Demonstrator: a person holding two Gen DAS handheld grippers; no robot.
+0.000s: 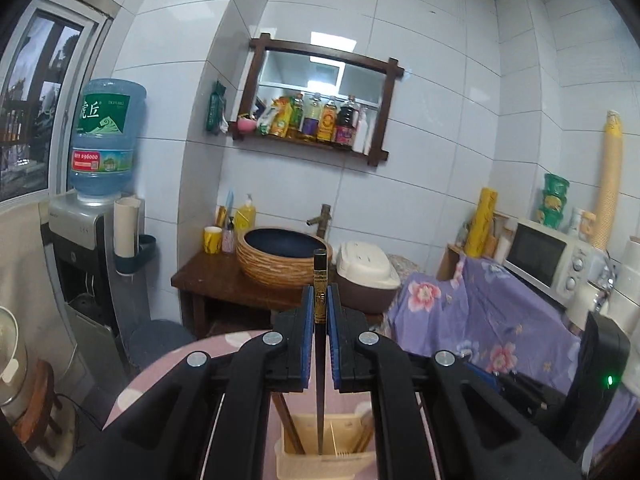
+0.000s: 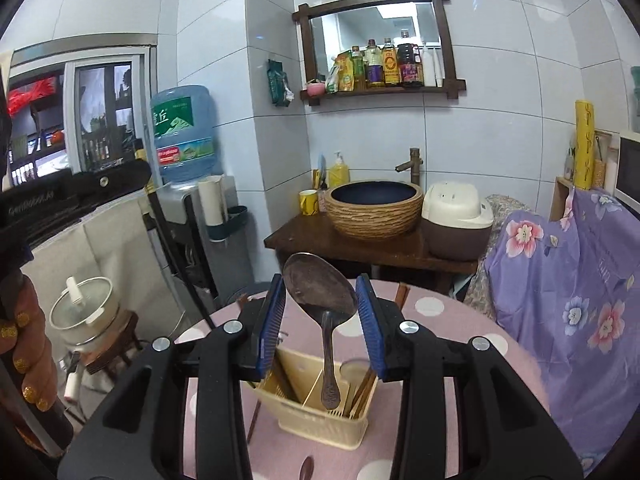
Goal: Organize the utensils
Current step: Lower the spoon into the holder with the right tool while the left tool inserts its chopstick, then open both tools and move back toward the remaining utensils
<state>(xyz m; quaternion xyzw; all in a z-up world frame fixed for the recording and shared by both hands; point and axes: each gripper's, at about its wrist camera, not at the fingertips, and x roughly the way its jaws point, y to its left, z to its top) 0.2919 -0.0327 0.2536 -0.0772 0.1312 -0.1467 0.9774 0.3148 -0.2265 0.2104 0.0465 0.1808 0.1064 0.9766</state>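
Observation:
My left gripper [image 1: 320,300] is shut on a dark chopstick [image 1: 320,276] with a gold band. It holds the chopstick upright, its lower end in the cream utensil caddy [image 1: 320,460] on the pink dotted table. Brown chopsticks [image 1: 290,428] lean in the caddy's left compartment. My right gripper [image 2: 321,300] is shut on the bowl of a metal spoon [image 2: 320,286]. The spoon's handle hangs down over the caddy [image 2: 320,420], which holds wooden chopsticks [image 2: 362,394] on its right side. The left gripper shows at the far left of the right wrist view [image 2: 80,188].
The round pink table [image 2: 440,320] has a small dark spoon [image 2: 307,468] near its front. A purple floral cloth [image 2: 560,280] covers furniture on the right. Behind stand a basin [image 2: 374,208], rice cooker [image 2: 456,216], water dispenser [image 1: 100,200] and a pot on a stool [image 2: 86,312].

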